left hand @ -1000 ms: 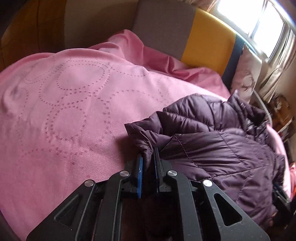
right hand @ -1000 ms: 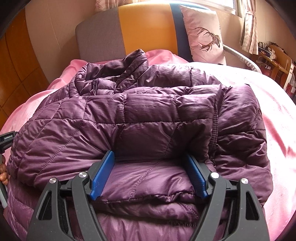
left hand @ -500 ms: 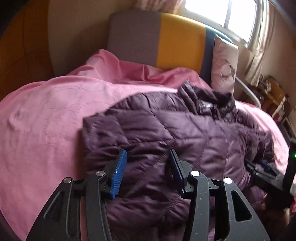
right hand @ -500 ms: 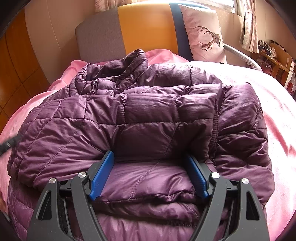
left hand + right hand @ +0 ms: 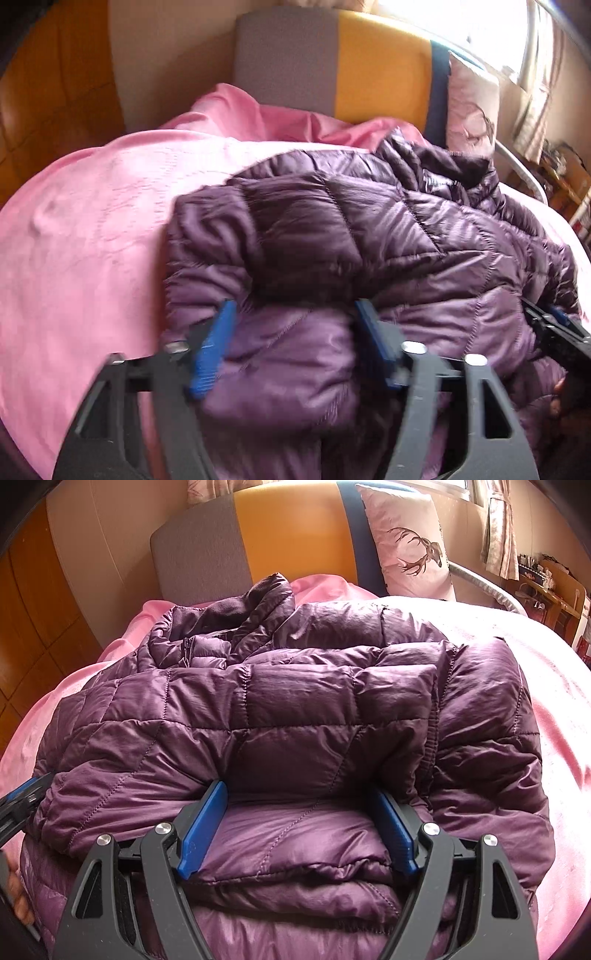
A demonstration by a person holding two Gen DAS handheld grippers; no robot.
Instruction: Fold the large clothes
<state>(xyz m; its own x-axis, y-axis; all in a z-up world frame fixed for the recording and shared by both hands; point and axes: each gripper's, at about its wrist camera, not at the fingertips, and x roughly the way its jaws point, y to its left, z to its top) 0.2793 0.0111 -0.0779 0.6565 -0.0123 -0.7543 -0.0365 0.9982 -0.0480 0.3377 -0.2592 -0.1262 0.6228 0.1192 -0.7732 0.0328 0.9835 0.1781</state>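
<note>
A purple quilted puffer jacket (image 5: pixel 369 240) lies folded over itself on a pink bedspread (image 5: pixel 85 236); it also fills the right wrist view (image 5: pixel 295 709). My left gripper (image 5: pixel 295 314) is open, its blue pads apart, resting against the jacket's left folded edge. My right gripper (image 5: pixel 299 797) is open over the jacket's near edge, with padded fabric bulging between the pads but not clamped. The left gripper's tip shows at the left edge of the right wrist view (image 5: pixel 22 797), and the right gripper shows at the right edge of the left wrist view (image 5: pixel 554 325).
A grey, orange and navy headboard (image 5: pixel 280 539) stands behind the bed. A pink pillow with a deer print (image 5: pixel 410 542) leans on it. The pink bedspread (image 5: pixel 554 686) lies on both sides. Wooden wall panels (image 5: pixel 22 602) are at the left, shelves (image 5: pixel 554 587) at the right.
My left gripper let go of the sleeve cuff it was pinching, opened wide and swung right toward the jacket's body. The sleeve now lies folded onto the jacket. The right gripper stayed still.
</note>
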